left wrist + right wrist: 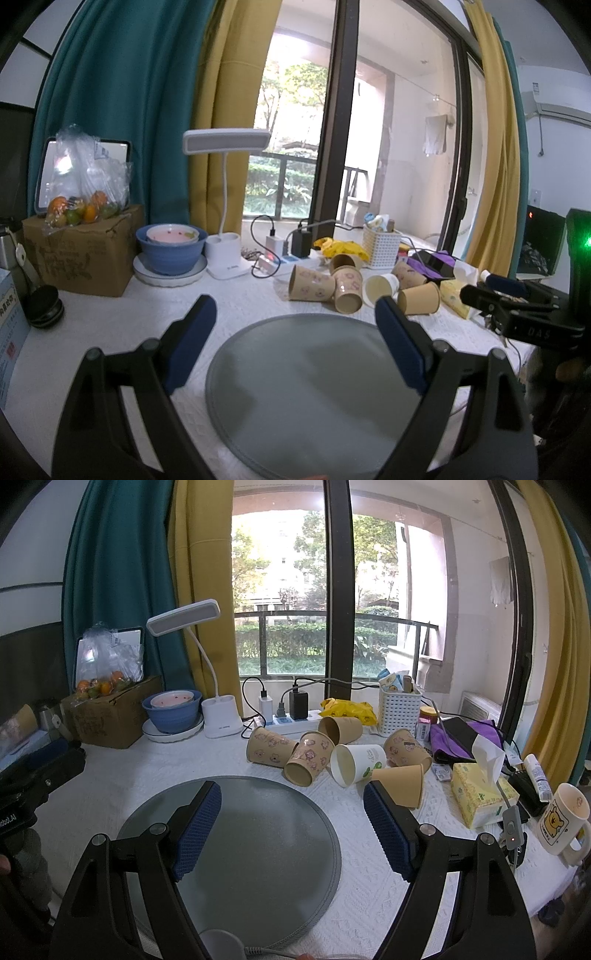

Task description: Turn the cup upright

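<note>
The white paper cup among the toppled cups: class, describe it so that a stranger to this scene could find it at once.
Start at the round grey mat on the white tablecloth, then look just beyond its far right edge to the heap of paper cups lying on their sides. The white paper cup lies there with its open mouth facing the camera; it alone is white with a green leaf print, while the other cups are brown.

Left gripper [295, 310] and right gripper [291, 797]: black plastic linkage arms, round silver pivot screws. Fingers [199, 823] carry blue textured pads, waffle-pattern grip surface visible in right wrist view
</note>
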`<state>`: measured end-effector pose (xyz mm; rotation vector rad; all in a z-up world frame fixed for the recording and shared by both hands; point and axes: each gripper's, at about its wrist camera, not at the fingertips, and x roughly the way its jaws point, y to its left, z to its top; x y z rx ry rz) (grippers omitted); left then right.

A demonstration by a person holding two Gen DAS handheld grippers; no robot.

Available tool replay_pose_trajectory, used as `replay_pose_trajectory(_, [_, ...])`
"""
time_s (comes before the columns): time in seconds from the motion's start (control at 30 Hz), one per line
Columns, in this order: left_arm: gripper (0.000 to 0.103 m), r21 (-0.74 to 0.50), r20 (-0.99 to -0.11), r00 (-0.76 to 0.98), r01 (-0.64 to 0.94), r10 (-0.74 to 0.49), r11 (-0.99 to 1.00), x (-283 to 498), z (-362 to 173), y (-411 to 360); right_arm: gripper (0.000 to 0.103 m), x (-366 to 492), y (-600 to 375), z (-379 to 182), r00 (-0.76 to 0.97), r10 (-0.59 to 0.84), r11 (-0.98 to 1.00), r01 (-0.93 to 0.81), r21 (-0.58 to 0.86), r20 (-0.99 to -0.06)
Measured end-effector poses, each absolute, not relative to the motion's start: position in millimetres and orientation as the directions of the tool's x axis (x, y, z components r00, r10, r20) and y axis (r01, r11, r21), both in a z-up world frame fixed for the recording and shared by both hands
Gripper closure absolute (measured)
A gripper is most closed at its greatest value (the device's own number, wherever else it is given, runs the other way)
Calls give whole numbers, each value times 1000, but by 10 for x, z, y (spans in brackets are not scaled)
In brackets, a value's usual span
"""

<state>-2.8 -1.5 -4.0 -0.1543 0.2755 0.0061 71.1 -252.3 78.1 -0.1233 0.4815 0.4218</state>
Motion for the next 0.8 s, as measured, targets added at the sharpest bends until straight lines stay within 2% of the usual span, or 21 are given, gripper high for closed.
replay_pose_trajectory(0.33, [14, -137, -296, 955, -10, -31, 991, 37, -76, -64, 21, 802, -2586, 778, 805, 357, 910, -415, -19, -474])
replay_pose_trajectory(0.8, [14, -64, -490, 861, 121, -137, 991, 1159, -246, -192, 21, 1669, -2836, 488, 783, 264, 952, -304, 24, -563])
